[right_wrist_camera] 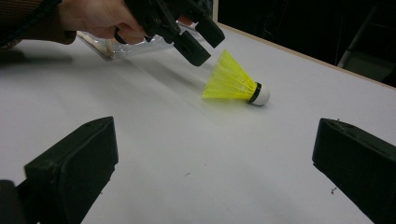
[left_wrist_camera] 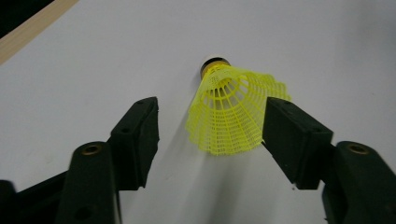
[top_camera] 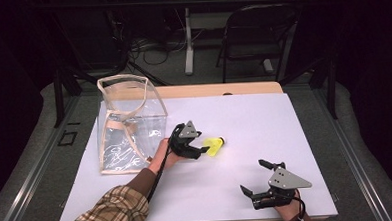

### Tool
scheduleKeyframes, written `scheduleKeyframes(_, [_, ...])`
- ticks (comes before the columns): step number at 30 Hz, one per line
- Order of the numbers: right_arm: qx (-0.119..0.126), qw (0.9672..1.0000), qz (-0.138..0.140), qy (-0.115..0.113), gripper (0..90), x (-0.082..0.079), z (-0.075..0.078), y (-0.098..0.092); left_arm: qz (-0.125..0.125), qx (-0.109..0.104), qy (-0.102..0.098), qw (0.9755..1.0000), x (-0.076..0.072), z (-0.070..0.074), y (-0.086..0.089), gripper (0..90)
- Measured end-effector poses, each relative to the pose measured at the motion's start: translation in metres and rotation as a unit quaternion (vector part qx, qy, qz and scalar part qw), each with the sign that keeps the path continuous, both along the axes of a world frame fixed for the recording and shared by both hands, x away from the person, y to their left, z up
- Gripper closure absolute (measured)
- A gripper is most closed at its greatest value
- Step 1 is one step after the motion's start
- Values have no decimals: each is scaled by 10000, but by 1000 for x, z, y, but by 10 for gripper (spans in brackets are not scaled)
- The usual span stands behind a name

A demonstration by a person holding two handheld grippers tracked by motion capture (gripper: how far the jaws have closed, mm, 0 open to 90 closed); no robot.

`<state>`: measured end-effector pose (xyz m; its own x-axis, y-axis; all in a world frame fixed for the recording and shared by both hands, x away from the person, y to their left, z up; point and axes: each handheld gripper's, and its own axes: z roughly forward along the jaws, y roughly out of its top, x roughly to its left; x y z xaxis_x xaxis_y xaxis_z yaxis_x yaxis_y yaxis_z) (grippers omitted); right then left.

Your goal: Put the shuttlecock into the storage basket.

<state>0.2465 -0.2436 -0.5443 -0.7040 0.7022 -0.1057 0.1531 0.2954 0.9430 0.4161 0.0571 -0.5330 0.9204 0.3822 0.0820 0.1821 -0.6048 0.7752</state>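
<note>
High view: left gripper (top_camera: 204, 146) at the yellow shuttlecock (top_camera: 214, 146) mid-table, clear bag (top_camera: 129, 122) to its left; right gripper (top_camera: 259, 178) near the front edge, jaws apart. Left gripper view: jaws straddle the skirt, one pad touching (other clear), not clamped. Right gripper view: shuttlecock lies on its side, jaws wide, nothing between.
</note>
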Motion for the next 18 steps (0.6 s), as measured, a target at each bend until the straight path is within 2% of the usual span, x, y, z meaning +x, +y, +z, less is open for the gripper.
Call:
scheduleKeyframes(3, [-17,10000,7,2,0,0,0,0,-23,135,-9,9999,2,-2,-2,468])
scheduleKeyframes(4, [-17,10000,7,2,0,0,0,0,-14,130,-9,9999,2,-3,-3,468])
scheduleKeyframes(5, [-12,10000,12,-14,0,0,0,0,-18,159,-14,9999,3,-4,-4,513])
scheduleKeyframes(7, [-17,10000,9,6,0,0,0,0,0,139,5,9999,4,-5,-5,549])
scheduleKeyframes(18, [-32,10000,13,4,0,-1,0,0,-19,170,119,9998,17,-8,-10,660])
